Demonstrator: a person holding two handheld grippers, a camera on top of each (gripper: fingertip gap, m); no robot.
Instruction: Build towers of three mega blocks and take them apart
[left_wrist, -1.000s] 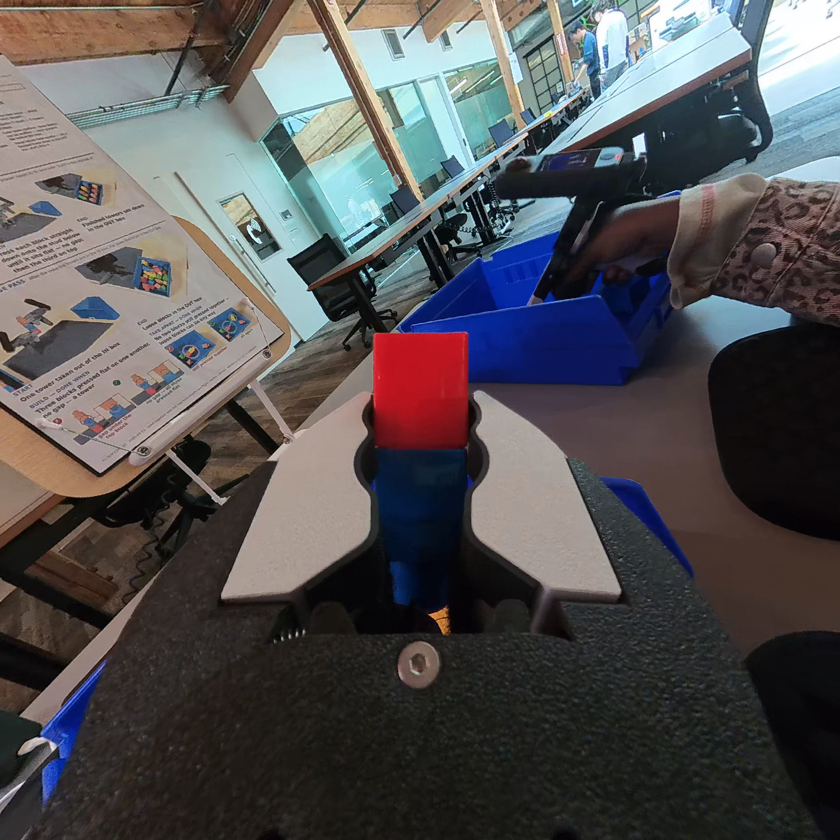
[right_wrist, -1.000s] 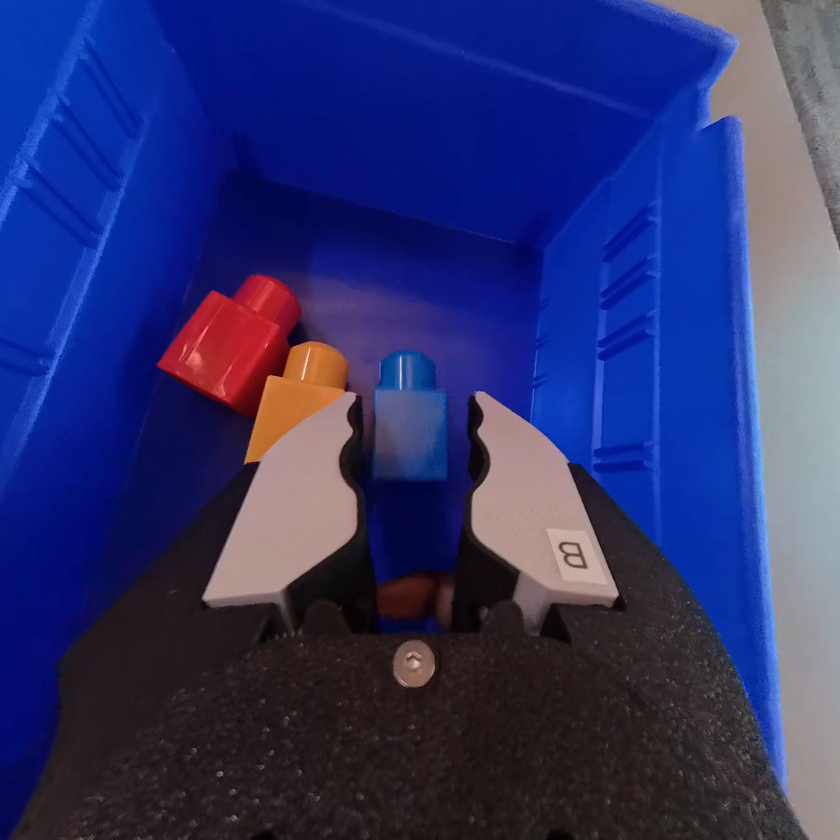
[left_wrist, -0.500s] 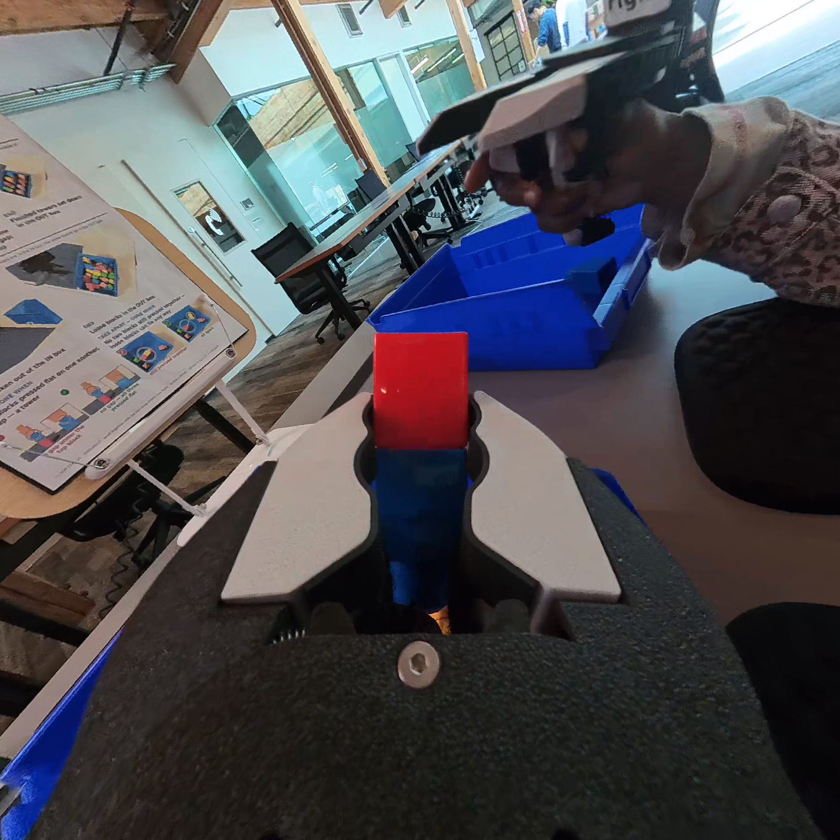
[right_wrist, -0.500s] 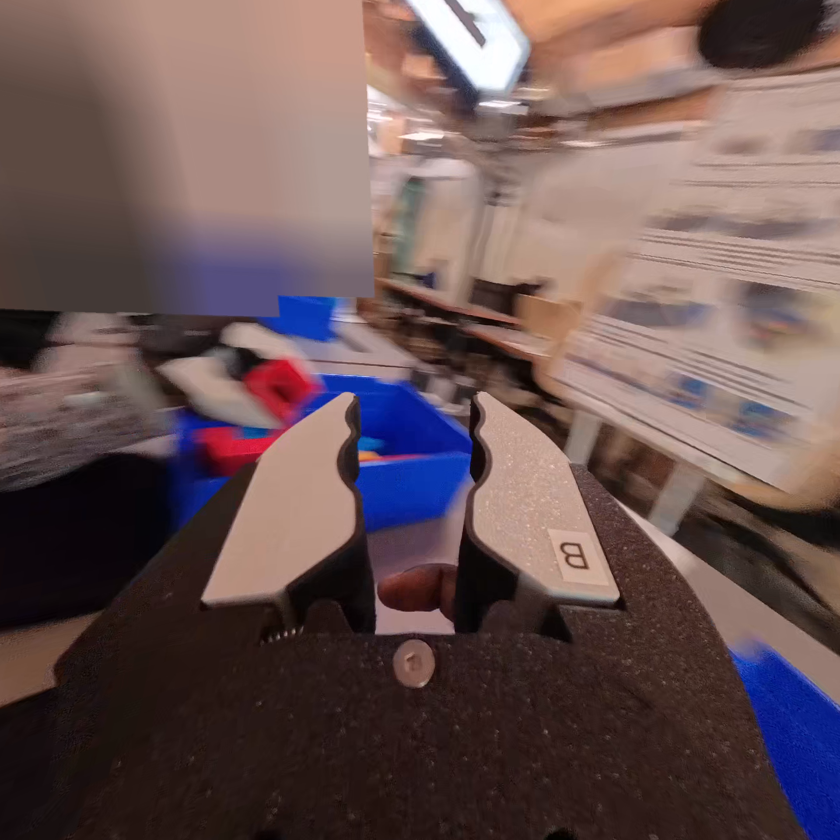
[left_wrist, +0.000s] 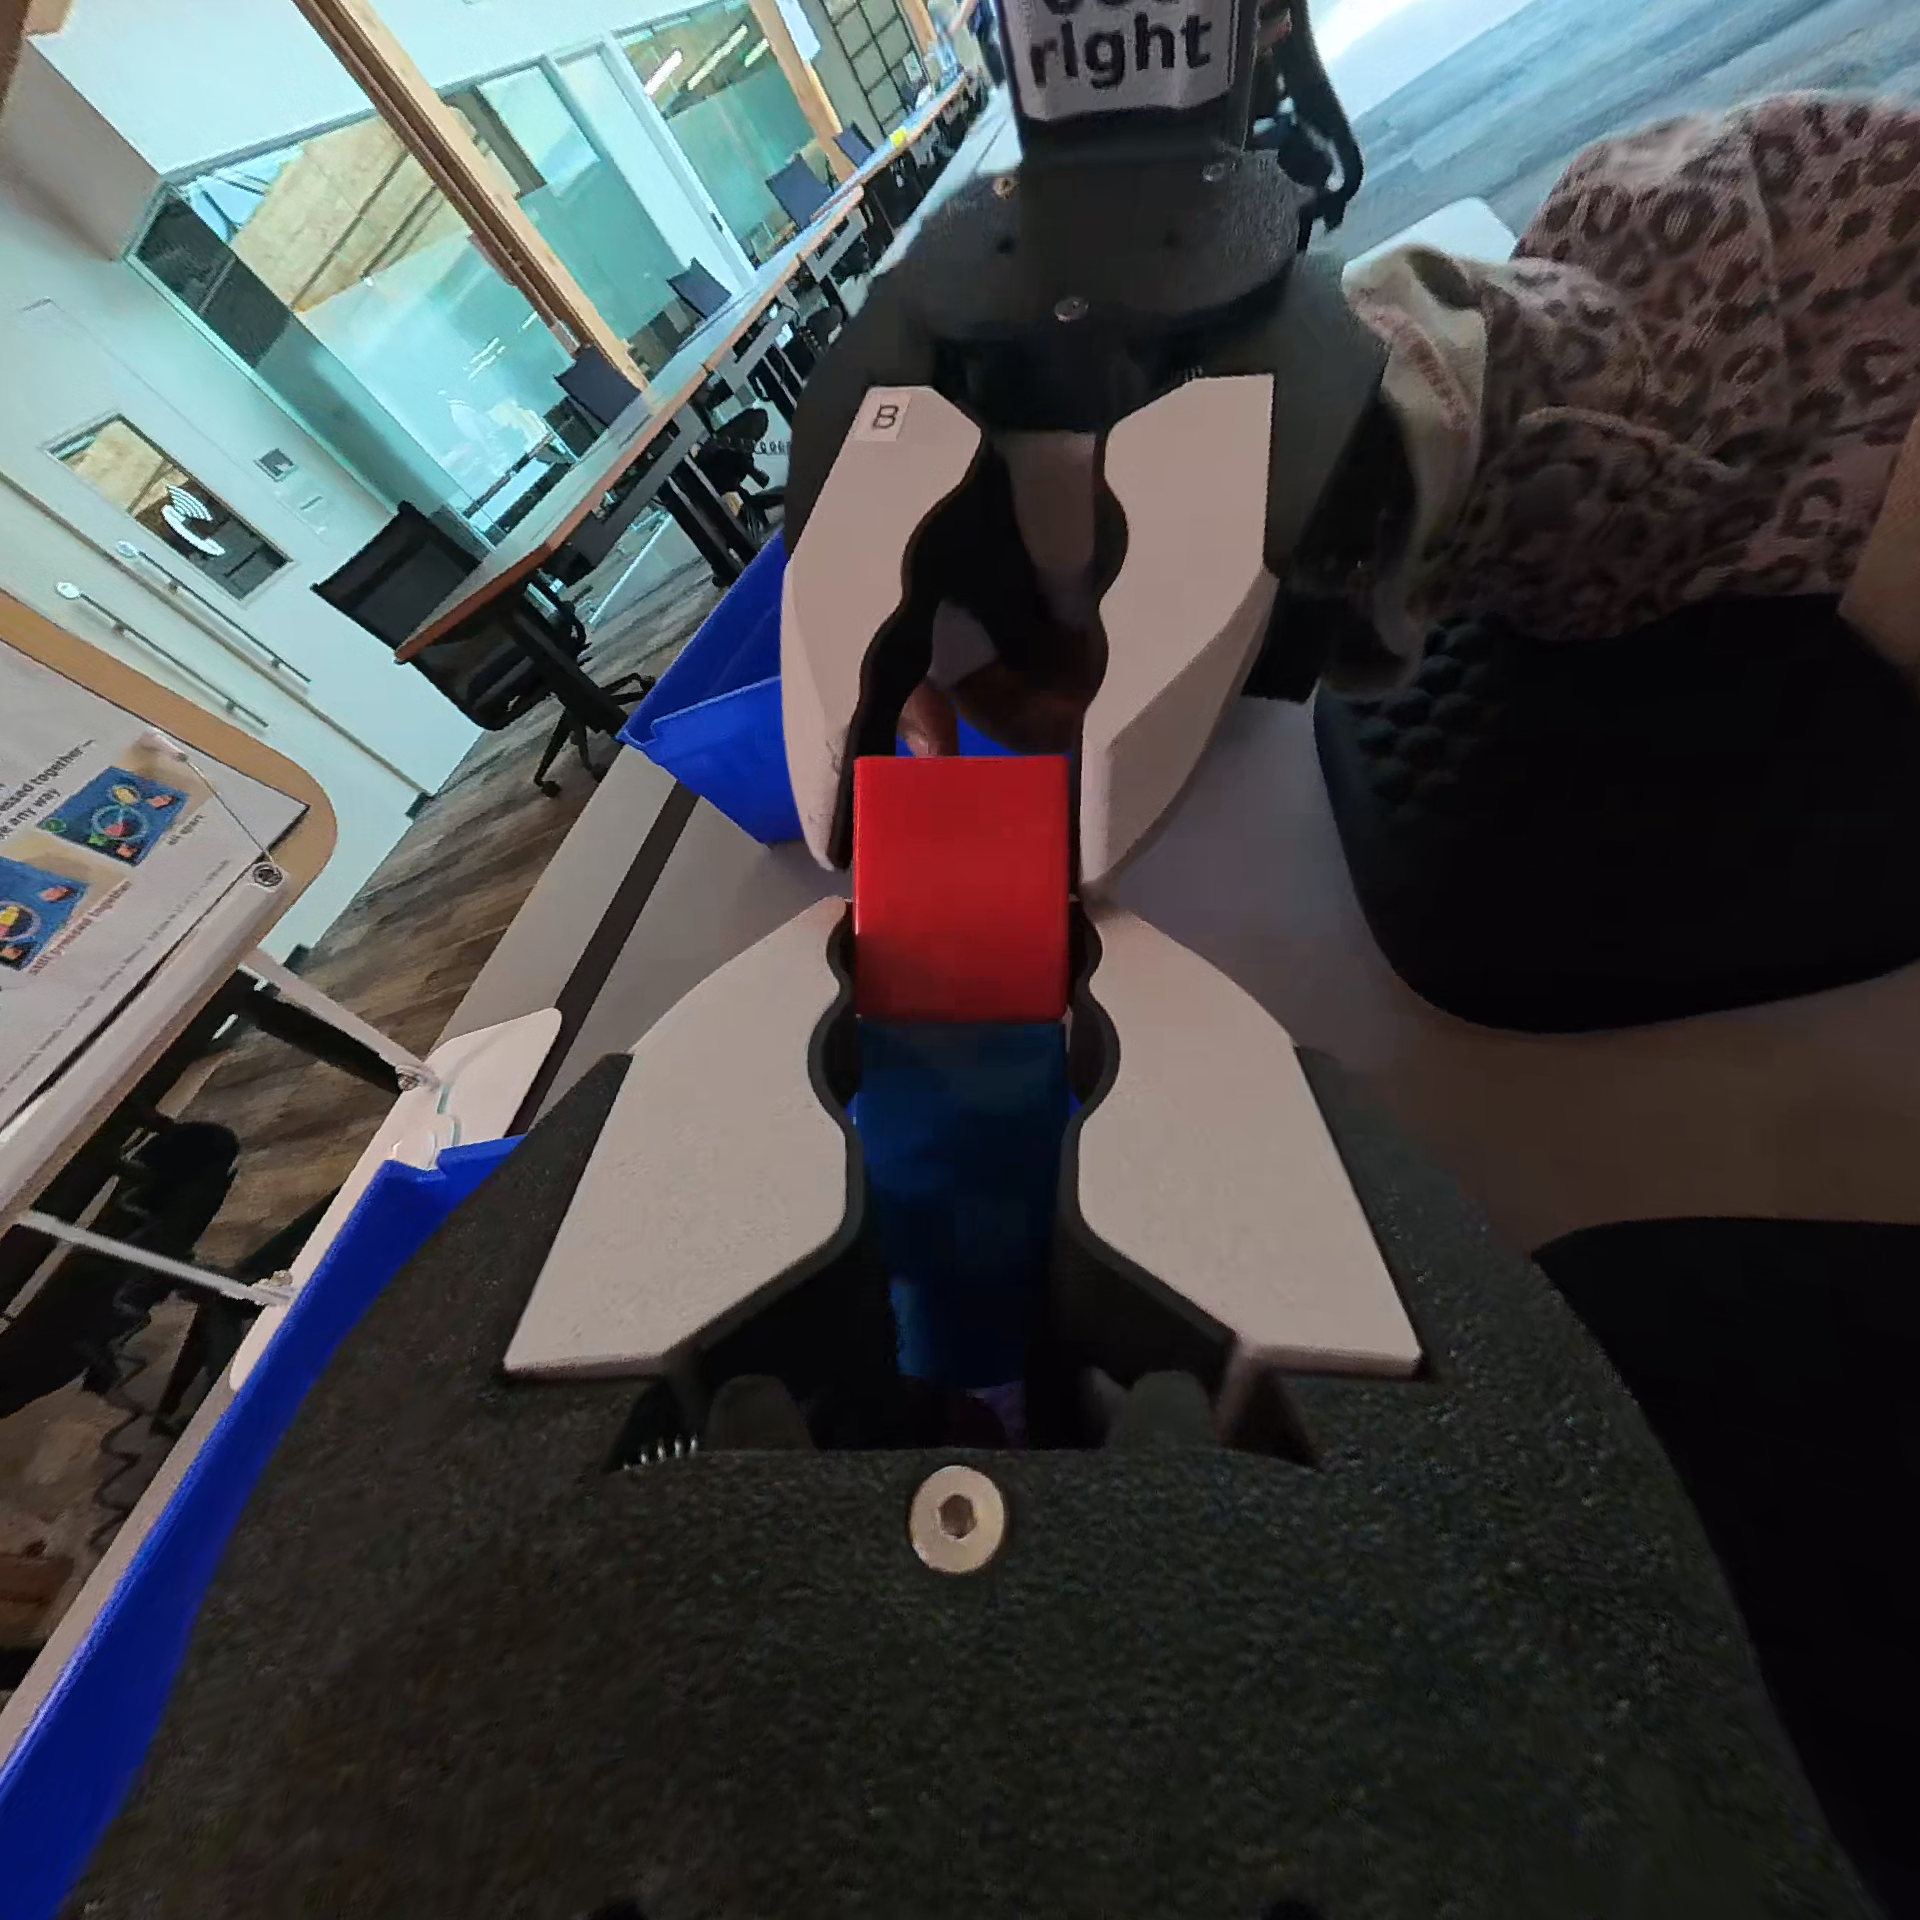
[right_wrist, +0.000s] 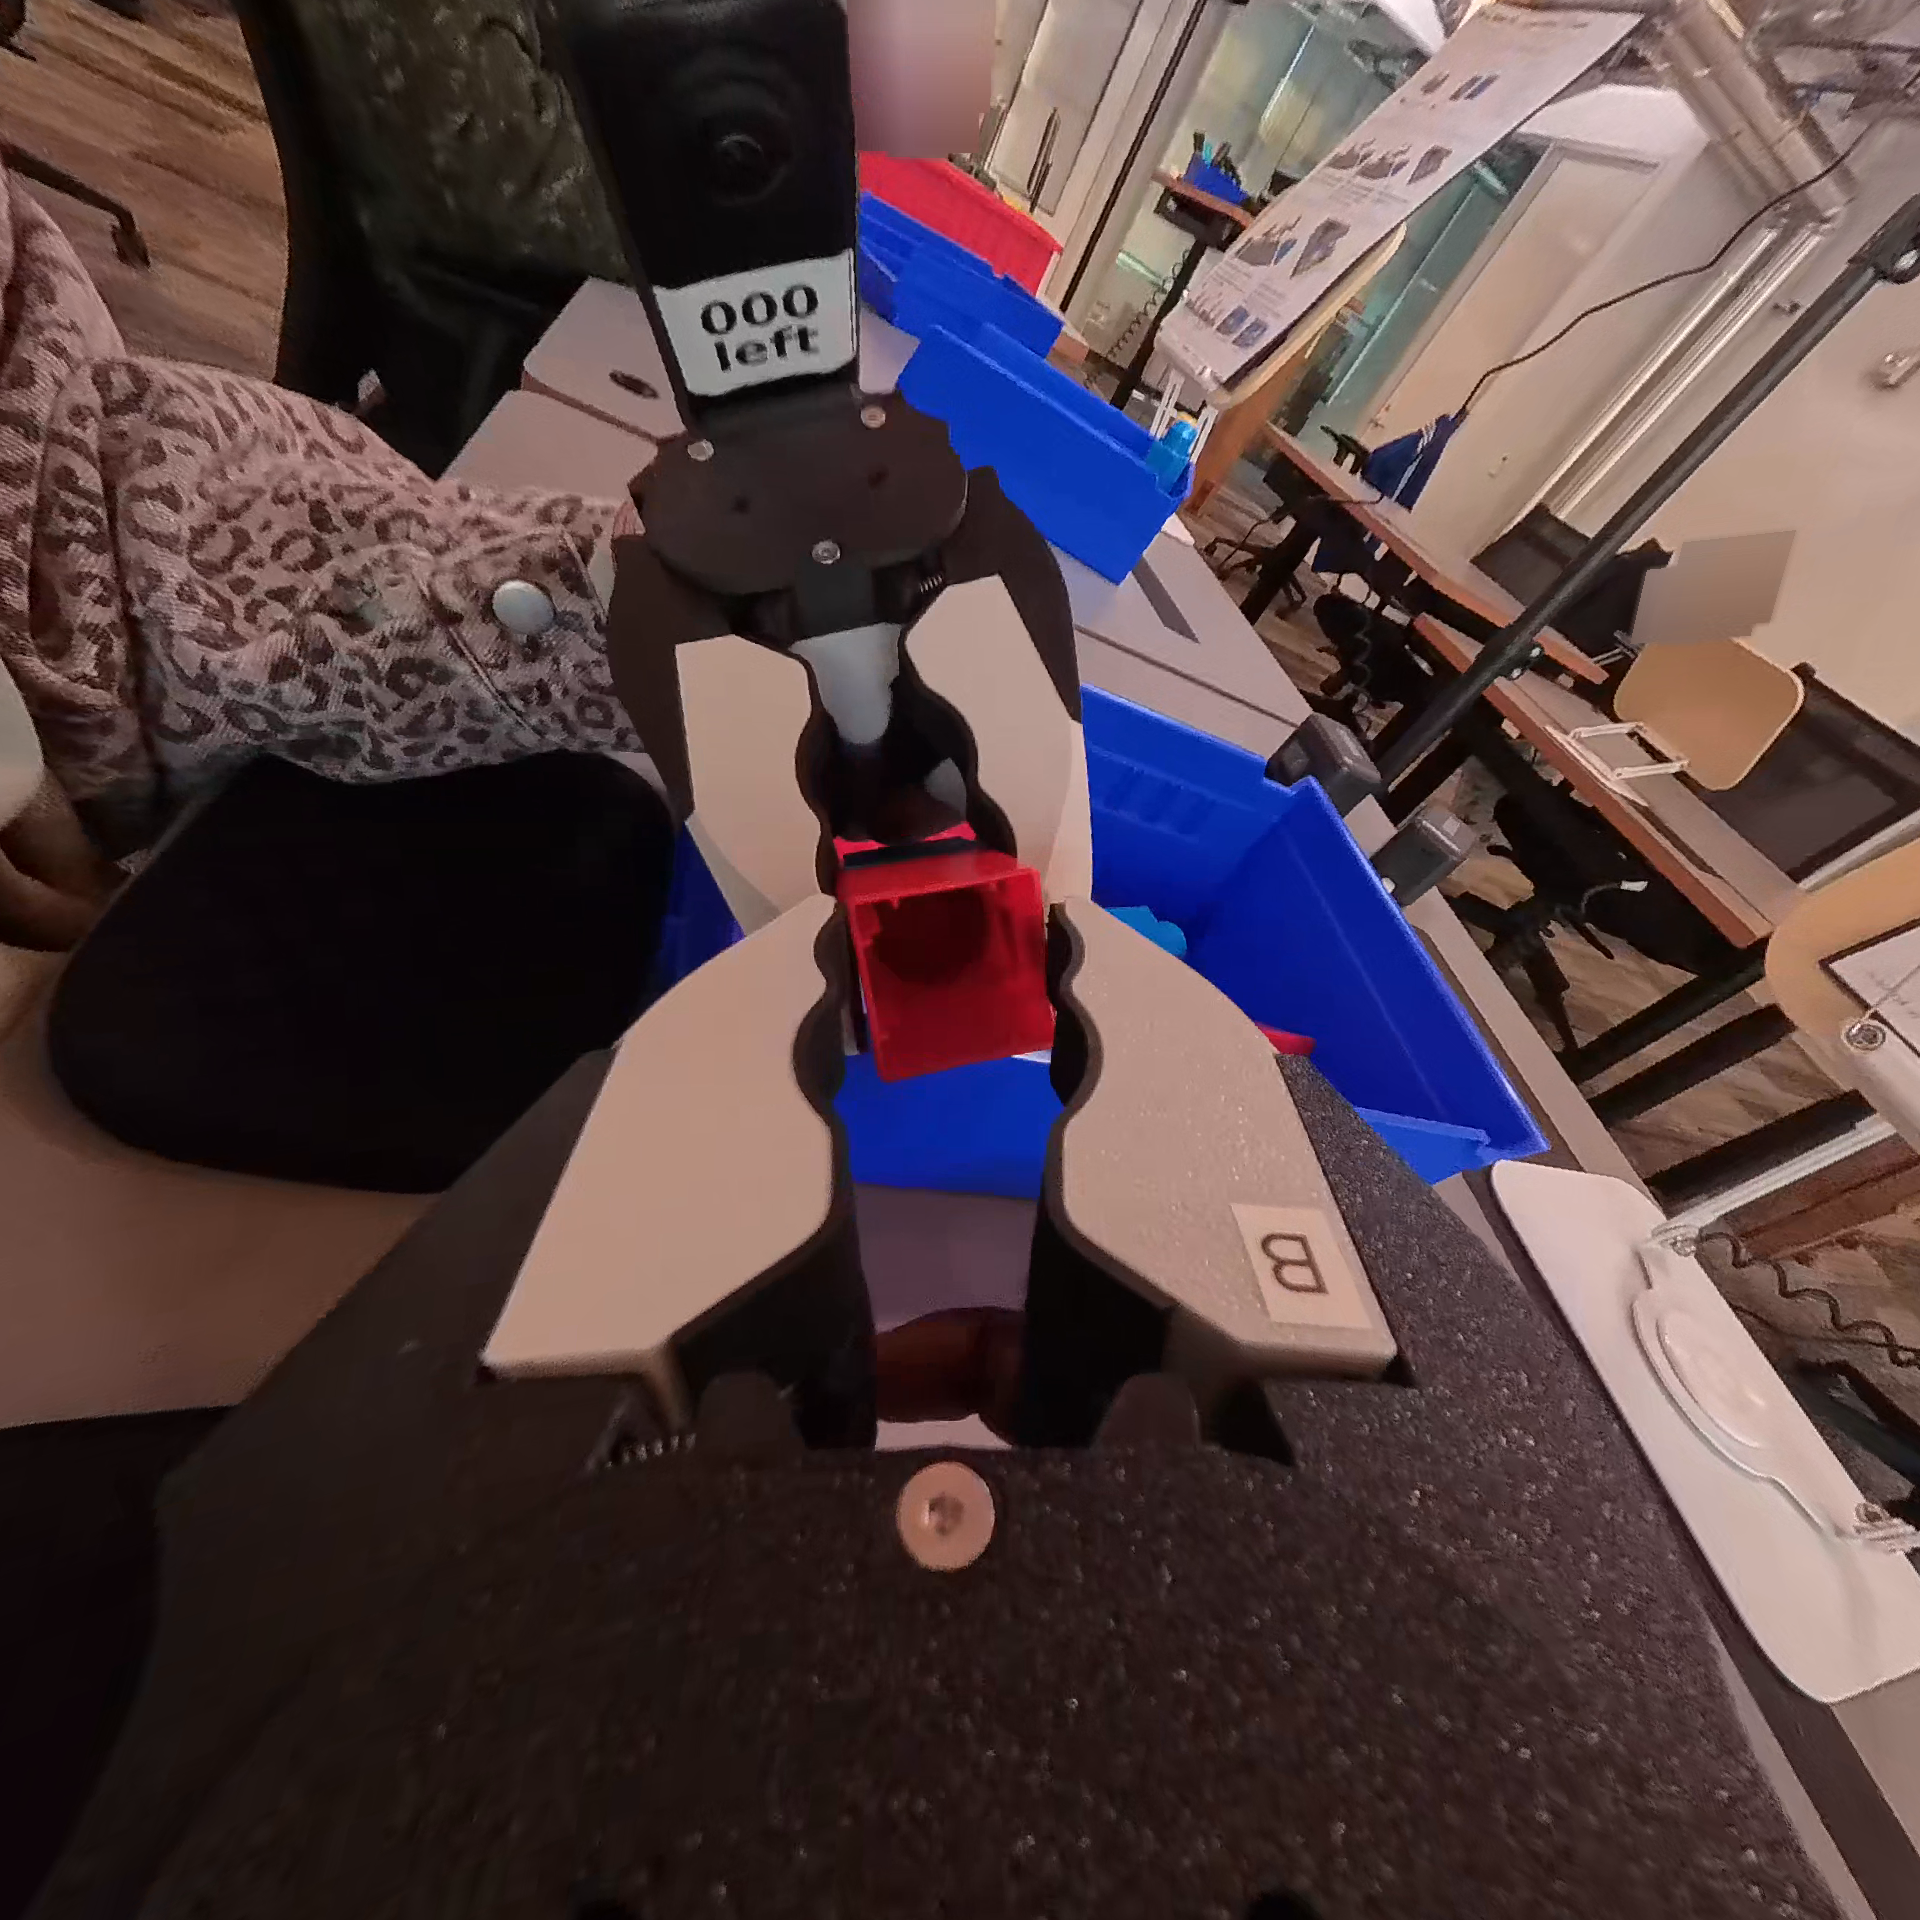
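My left gripper (left_wrist: 961, 914) is shut on a tower held lengthwise between its fingers: a red block (left_wrist: 961, 883) sticks out at the tips and a blue block (left_wrist: 961, 1143) lies behind it. My right gripper (right_wrist: 940, 925) faces it head-on, shut on the free end of the same red block (right_wrist: 945, 977), whose hollow underside faces this camera. The left wrist view shows the right gripper (left_wrist: 961, 831) with both fingertips against the block's sides. The right wrist view shows the left gripper (right_wrist: 925, 883) just behind the block. Both hang above the table.
A blue bin (right_wrist: 1299, 935) with loose blocks, one light blue (right_wrist: 1153, 925), stands right below the grippers. A second blue bin (left_wrist: 717, 748) is farther along the table. A black pad (left_wrist: 1610, 810) and a person's patterned sleeve (left_wrist: 1662, 364) lie to one side. An instruction board (left_wrist: 104, 883) stands beyond the table edge. Both grippers' tips are close together, under 4 cm apart.
My right gripper left the bin, where it stood open around a blue block, swung up empty to face the left gripper, and closed on the red block. The left gripper kept its tower.
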